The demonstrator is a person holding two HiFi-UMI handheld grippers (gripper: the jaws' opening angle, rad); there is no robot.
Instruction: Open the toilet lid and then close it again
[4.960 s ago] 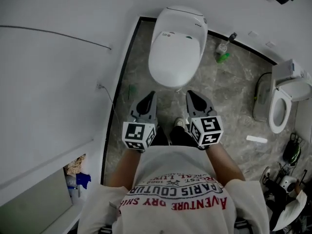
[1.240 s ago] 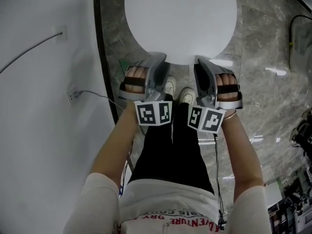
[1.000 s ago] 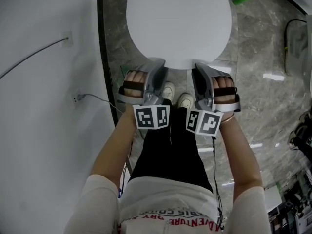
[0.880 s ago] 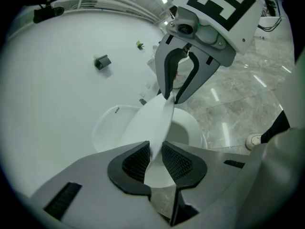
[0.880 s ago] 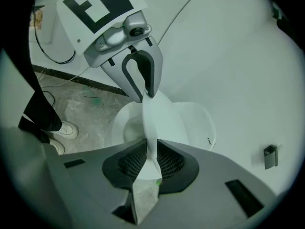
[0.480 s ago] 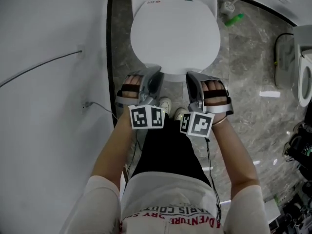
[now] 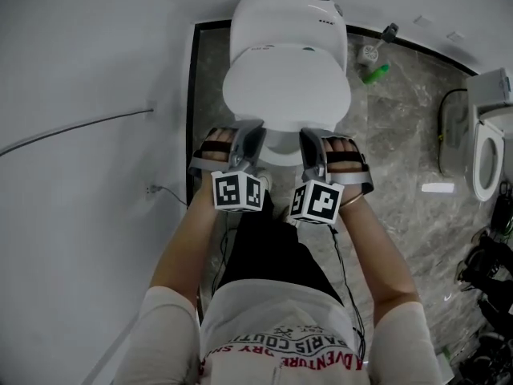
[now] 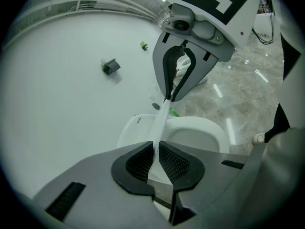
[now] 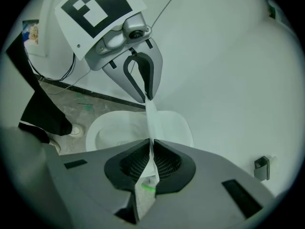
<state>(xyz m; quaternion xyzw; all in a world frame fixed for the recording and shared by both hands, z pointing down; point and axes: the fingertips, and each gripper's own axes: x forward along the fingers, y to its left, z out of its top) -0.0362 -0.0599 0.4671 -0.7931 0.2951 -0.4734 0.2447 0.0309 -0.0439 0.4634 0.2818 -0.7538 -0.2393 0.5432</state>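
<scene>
The white toilet lid (image 7: 286, 83) is tilted up at its front, and the seat rim (image 7: 280, 146) shows beneath it. My left gripper (image 7: 255, 127) and right gripper (image 7: 309, 132) hold the lid's front edge side by side. In the left gripper view the closing jaws of the left gripper (image 8: 156, 149) pinch the thin lid edge (image 8: 162, 120), with the right gripper (image 8: 172, 97) beyond. In the right gripper view the right gripper (image 9: 151, 147) is closing on the same edge (image 9: 151, 120), with the left gripper (image 9: 145, 98) beyond and the seat (image 9: 119, 125) below.
A white wall with a cable (image 7: 80, 127) and a socket (image 7: 150, 189) runs along the left. A toilet brush (image 7: 367, 53) and a green bottle (image 7: 374, 73) stand right of the toilet. A second toilet (image 7: 485, 155) sits at the far right. The person's feet are just before the bowl.
Both grippers have closed on the lid's front edge and risen with it. The lid has tipped up off the seat, and the view has pulled back to show the whole toilet.
</scene>
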